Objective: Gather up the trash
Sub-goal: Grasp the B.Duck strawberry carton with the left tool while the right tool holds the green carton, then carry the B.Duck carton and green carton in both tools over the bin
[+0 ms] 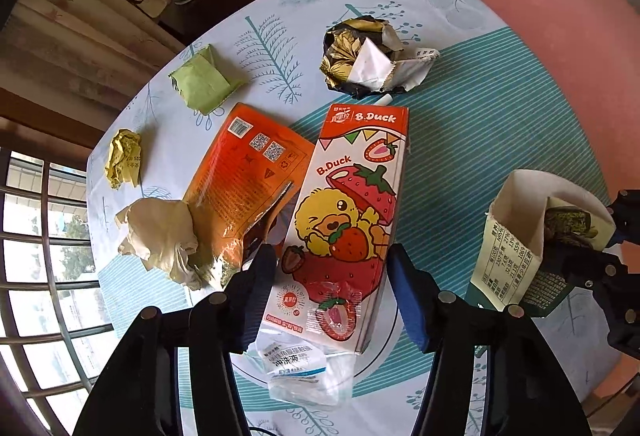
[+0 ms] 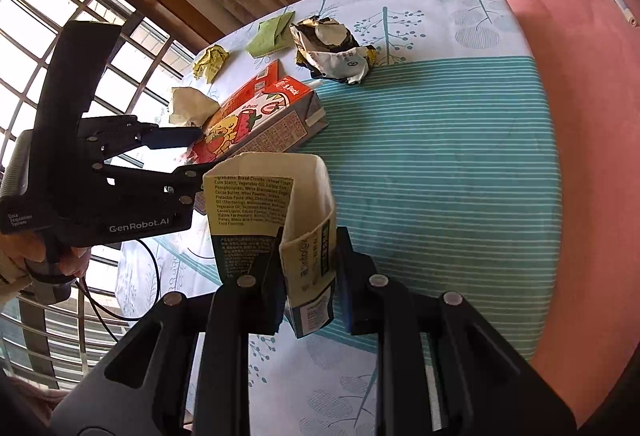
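Observation:
My left gripper is shut on the near end of a B.Duck strawberry carton, one finger against each long side. The carton lies partly over an orange snack bag on the table. In the right wrist view, the left gripper meets the carton from the left. My right gripper is shut on the wall of an open-topped green snack box, held upright above the table; the box hangs at the right in the left wrist view. Loose trash: crumpled tissue, yellow paper ball, green packet, black-and-gold wrapper, clear sachet.
The table wears a leaf-print cloth with a teal striped band. A pink bed runs along its far and right sides. A barred window is to the left. A hand holds the left gripper's handle, with a cable hanging below.

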The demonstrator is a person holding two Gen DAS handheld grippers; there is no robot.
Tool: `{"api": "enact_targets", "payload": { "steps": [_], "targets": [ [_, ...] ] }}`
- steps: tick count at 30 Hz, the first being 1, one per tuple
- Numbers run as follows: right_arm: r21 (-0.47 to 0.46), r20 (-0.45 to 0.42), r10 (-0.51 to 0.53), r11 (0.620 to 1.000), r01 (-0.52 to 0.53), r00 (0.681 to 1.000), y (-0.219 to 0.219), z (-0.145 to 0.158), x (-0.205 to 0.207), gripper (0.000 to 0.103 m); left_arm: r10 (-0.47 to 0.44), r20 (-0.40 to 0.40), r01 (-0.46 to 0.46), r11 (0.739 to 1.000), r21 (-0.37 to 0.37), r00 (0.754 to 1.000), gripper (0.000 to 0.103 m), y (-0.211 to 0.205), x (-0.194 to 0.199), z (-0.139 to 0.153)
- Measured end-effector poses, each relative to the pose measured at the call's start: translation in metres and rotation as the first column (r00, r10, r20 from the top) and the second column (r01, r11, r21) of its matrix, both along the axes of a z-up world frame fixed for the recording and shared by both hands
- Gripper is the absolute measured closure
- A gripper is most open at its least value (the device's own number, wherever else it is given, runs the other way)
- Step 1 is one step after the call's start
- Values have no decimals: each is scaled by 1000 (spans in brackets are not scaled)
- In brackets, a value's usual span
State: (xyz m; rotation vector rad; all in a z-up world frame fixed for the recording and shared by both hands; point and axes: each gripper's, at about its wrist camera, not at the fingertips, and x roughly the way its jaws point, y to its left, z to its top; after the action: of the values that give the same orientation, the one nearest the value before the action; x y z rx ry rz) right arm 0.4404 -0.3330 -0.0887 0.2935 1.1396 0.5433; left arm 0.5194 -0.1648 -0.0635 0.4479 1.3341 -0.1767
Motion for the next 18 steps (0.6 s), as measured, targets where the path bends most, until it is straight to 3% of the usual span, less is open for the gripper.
{"api": "enact_targets", "payload": {
  "steps": [9,18],
  "targets": [
    [6,5,-3,1000,3,1000,7,8,-22,85,85,66,-79,994,-82,994,48,14,-50,34],
    [-18,22,16,1000,-15,1000,19,23,-62,85,145,120,-126,979,-158,982,48,30,-126,71]
  ]
}}
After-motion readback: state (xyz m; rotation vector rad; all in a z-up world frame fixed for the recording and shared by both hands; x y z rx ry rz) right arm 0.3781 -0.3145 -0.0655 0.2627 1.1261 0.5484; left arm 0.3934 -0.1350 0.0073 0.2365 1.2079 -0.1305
